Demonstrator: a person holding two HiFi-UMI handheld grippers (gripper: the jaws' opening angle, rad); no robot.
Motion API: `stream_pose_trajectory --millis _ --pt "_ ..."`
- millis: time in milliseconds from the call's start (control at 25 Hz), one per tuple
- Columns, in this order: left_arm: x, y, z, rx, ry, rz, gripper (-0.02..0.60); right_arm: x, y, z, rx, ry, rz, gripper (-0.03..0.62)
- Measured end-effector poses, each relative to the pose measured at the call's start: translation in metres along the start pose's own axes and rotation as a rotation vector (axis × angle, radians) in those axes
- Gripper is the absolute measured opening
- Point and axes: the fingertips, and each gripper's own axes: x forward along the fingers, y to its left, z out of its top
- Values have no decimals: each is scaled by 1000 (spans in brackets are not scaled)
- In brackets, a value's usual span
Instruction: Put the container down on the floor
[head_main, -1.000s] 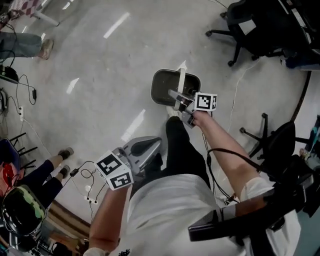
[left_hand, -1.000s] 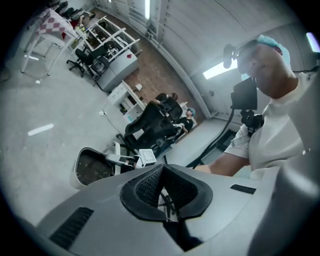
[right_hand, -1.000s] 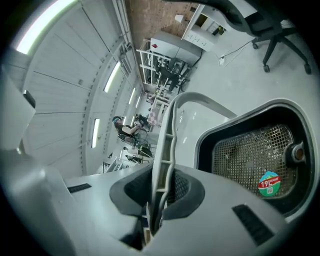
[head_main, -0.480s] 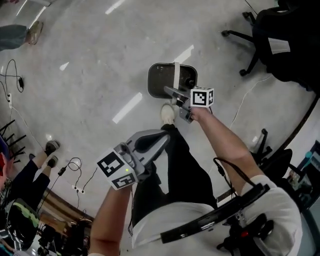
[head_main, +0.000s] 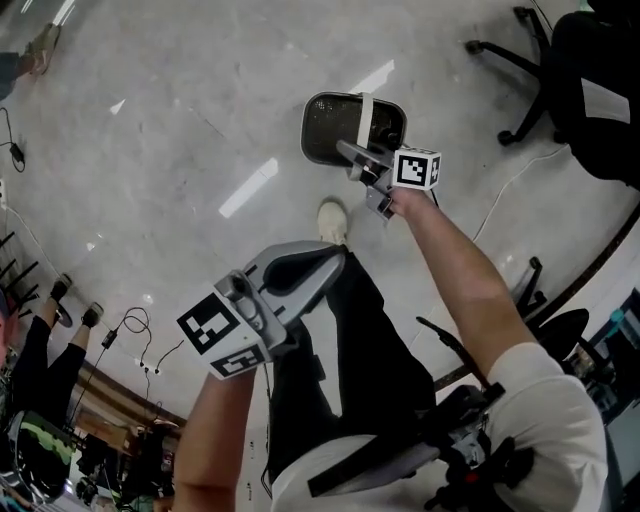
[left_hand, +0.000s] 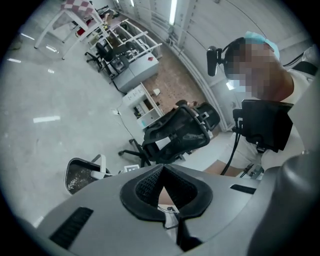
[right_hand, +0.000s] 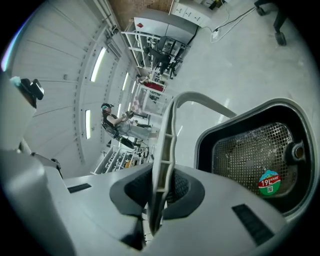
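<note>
container (head_main: 330, 132) ahead of shoe (head_main: 333, 221); chair (head_main: 598, 75) right

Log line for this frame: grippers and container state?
right gripper: shut on handle | container: held by handle | left gripper: shut, empty

The floor (head_main: 190, 110) lies open left of the container (head_main: 330, 130); an office chair (head_main: 600, 90) and cable (head_main: 520, 175) stand right

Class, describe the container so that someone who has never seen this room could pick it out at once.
Start at the pale, glossy floor ahead of the person's white shoe. There the right gripper is shut on the white handle of the container. It is a dark, rounded mesh basket with a round sticker inside, unlike the black office chair nearby.
</note>
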Motion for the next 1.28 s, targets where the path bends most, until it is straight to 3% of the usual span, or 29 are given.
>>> stream_pose_trajectory --millis 240,920,1120,1280 --pt "12 19 -10 -37 9 -10 9 0 -26 0 5 -15 26 29" --pt "23 22 -18 -62 13 -41 9 1 -22 2 17 -19 108 32" --pt "24 21 -23 -63 26 -42 9 -1 -25 -1 75 1 135 94" --pt "25 23 -23 -64 27 -37 9 -5 -37 -1 23 38 109 126"
